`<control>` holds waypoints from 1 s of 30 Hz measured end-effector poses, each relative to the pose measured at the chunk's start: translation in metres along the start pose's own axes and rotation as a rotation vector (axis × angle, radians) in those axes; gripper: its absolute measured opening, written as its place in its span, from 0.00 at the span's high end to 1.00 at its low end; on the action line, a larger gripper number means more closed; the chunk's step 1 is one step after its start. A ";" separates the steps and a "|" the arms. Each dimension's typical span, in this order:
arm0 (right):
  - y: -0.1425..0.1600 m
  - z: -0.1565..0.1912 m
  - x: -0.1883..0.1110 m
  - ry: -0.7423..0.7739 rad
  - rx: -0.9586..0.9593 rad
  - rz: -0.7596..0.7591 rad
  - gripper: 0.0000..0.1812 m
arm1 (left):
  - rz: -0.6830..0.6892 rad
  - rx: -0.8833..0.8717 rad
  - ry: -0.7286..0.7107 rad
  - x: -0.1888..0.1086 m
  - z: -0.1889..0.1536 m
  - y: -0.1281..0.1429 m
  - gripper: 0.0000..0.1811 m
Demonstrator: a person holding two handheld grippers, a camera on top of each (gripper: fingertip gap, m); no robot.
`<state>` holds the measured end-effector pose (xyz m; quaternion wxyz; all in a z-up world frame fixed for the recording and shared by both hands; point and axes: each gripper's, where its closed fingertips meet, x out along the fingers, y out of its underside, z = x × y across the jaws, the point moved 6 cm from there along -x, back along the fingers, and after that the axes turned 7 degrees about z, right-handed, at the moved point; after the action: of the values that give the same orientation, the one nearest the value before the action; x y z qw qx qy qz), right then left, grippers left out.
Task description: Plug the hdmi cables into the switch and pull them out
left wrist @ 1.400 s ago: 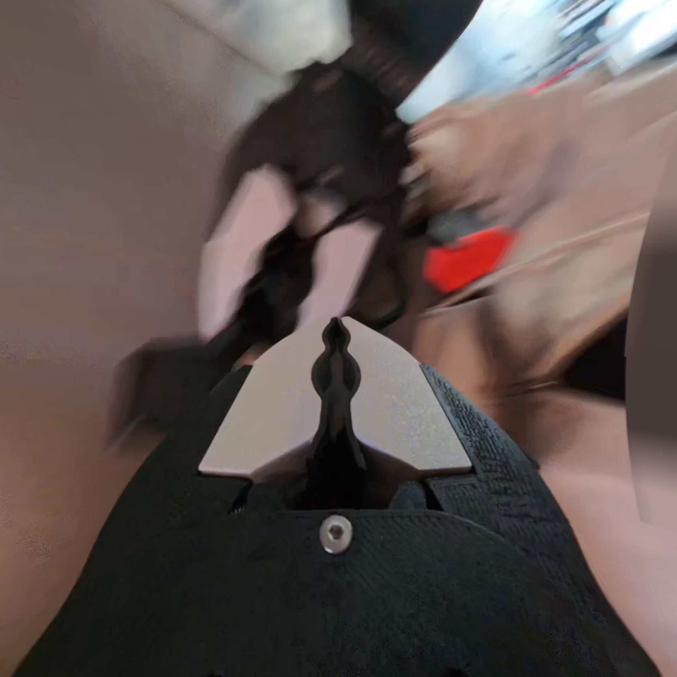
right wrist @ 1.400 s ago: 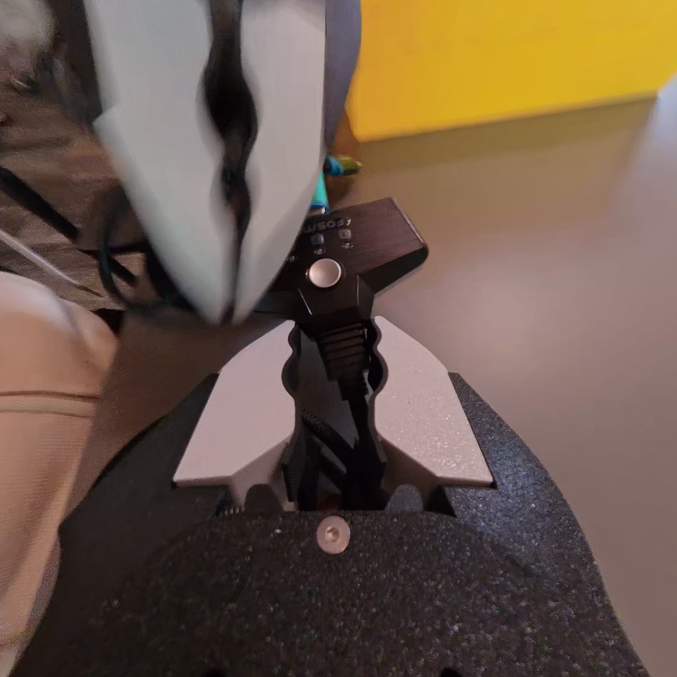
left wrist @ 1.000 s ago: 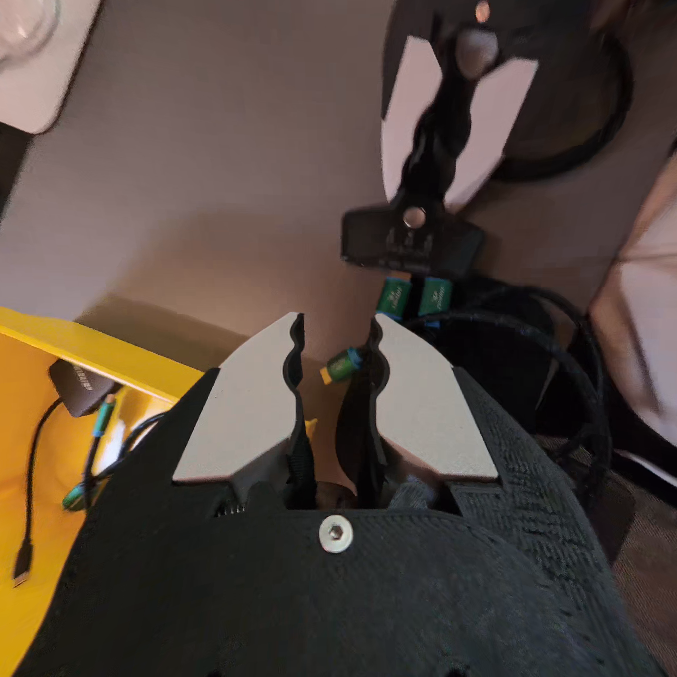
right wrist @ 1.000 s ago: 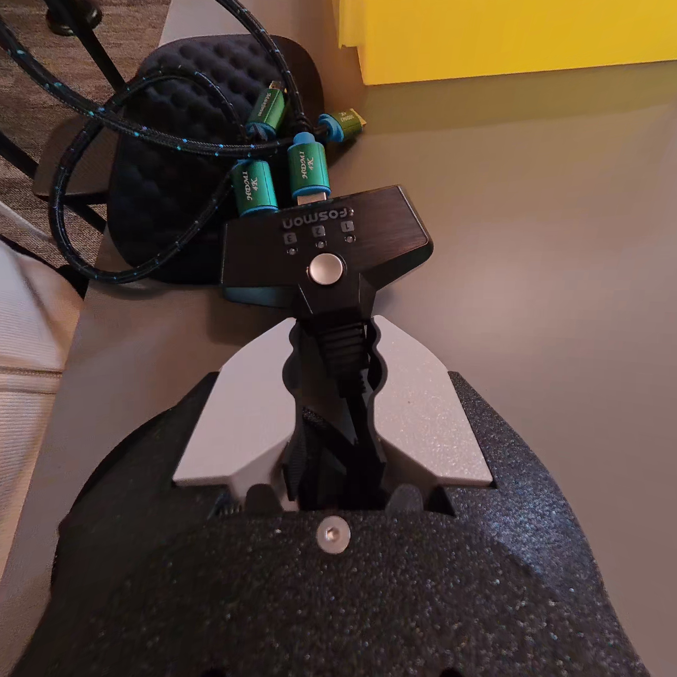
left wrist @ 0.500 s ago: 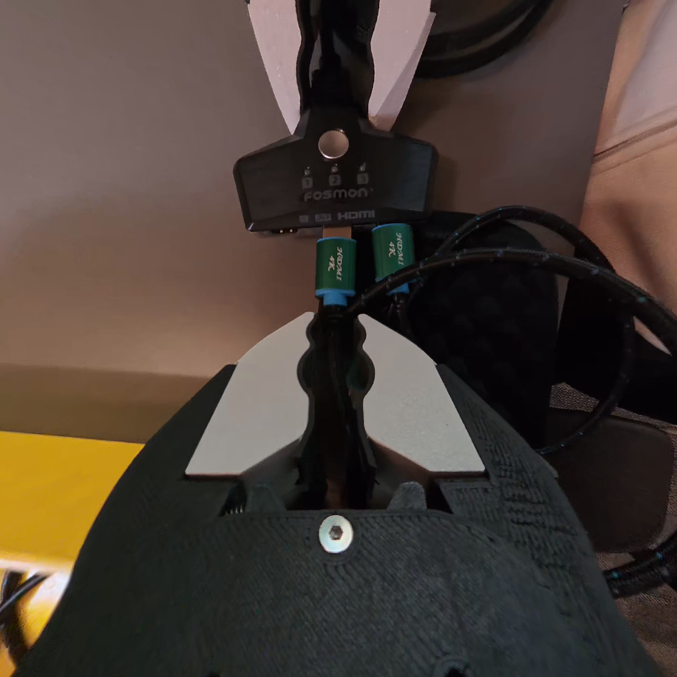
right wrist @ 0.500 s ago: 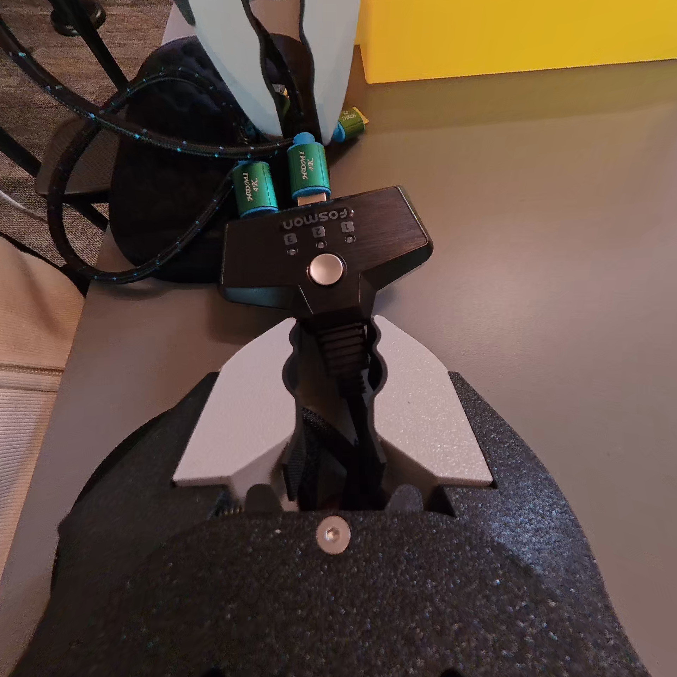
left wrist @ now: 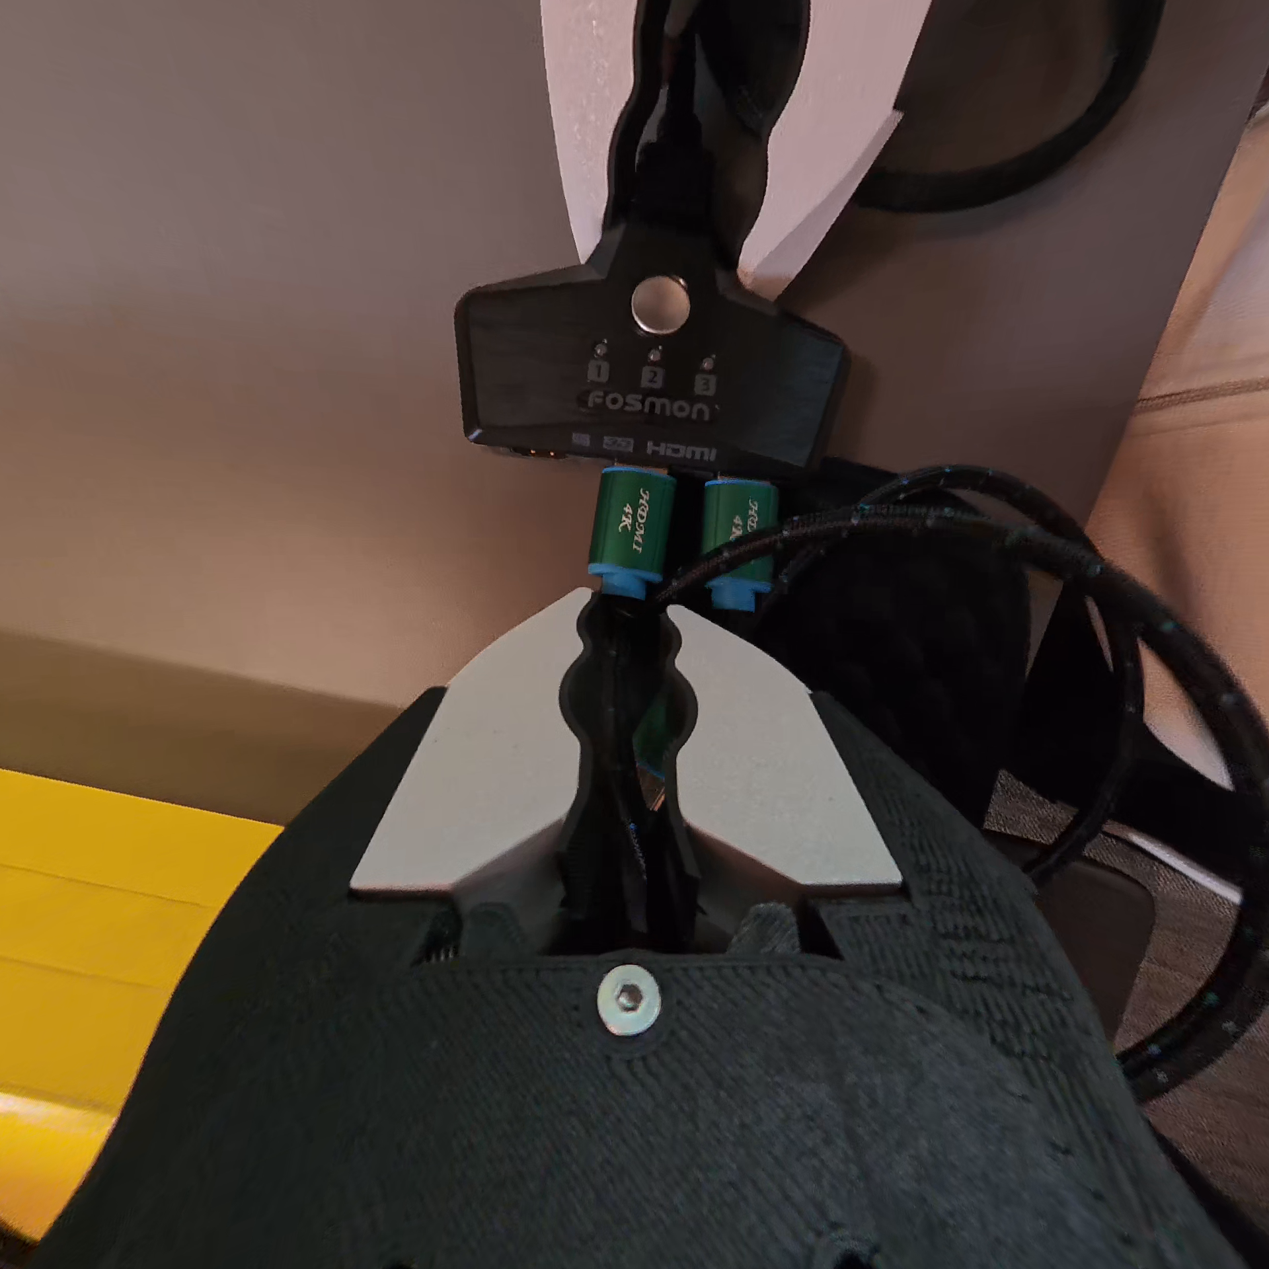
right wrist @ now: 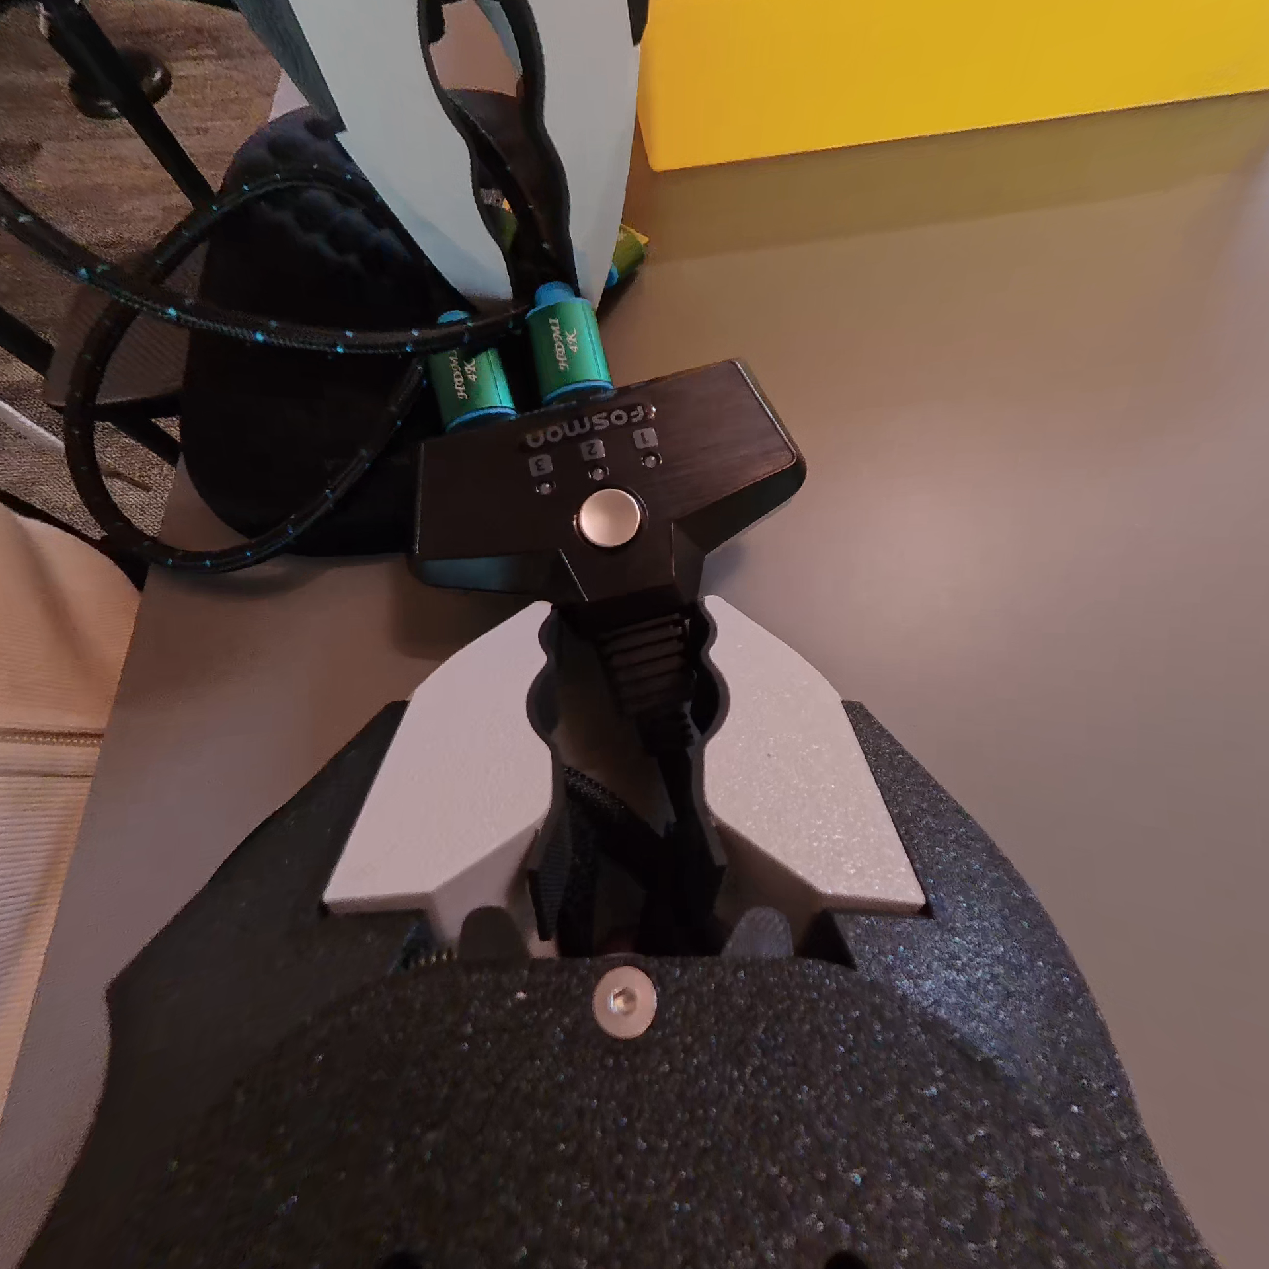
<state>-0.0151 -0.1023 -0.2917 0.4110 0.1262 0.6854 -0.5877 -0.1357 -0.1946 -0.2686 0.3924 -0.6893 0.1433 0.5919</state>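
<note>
A black HDMI switch (right wrist: 714,439) lies on the grey table, and it also shows in the left wrist view (left wrist: 769,384). My right gripper (right wrist: 628,604) is shut on the ribbed cable tail of the switch. Two green HDMI plugs sit in its ports: the middle plug (left wrist: 632,525) (right wrist: 566,353) and the outer plug (left wrist: 738,532) (right wrist: 470,388). My left gripper (left wrist: 625,604) is shut on the braided cable just behind the middle plug, and it also shows at the top of the right wrist view (right wrist: 542,288). A third green plug (right wrist: 628,250) lies loose beside it.
A yellow box (right wrist: 961,69) (left wrist: 103,927) stands on the table past the switch. Braided black cable loops (left wrist: 1112,618) hang off the table edge over a black padded seat (right wrist: 288,412). A person's beige clothing (right wrist: 41,687) is close by the edge.
My left gripper swung in from a blur, opened, then shut on the cable behind the middle plug and pressed the plug closer into the switch. The right gripper kept its hold.
</note>
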 end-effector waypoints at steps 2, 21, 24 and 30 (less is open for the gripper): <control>0.000 0.000 0.000 0.003 -0.005 0.003 0.81 | 0.010 0.020 -0.003 0.000 0.000 -0.001 0.94; 0.019 -0.015 -0.055 0.025 -0.210 -0.035 0.81 | -0.405 -0.077 -0.329 -0.094 -0.003 -0.005 0.79; 0.018 -0.018 -0.066 0.037 -0.197 -0.108 0.81 | -0.464 -0.190 -0.594 -0.144 0.020 0.020 0.78; 0.011 -0.017 -0.074 0.051 -0.206 -0.204 0.81 | -0.220 -0.584 -0.742 -0.166 0.099 0.086 0.79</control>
<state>0.0317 -0.0608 -0.2467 0.3424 0.0278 0.7617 -0.5494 -0.3051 -0.2241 -0.1456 0.2675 -0.5239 -0.2523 0.7683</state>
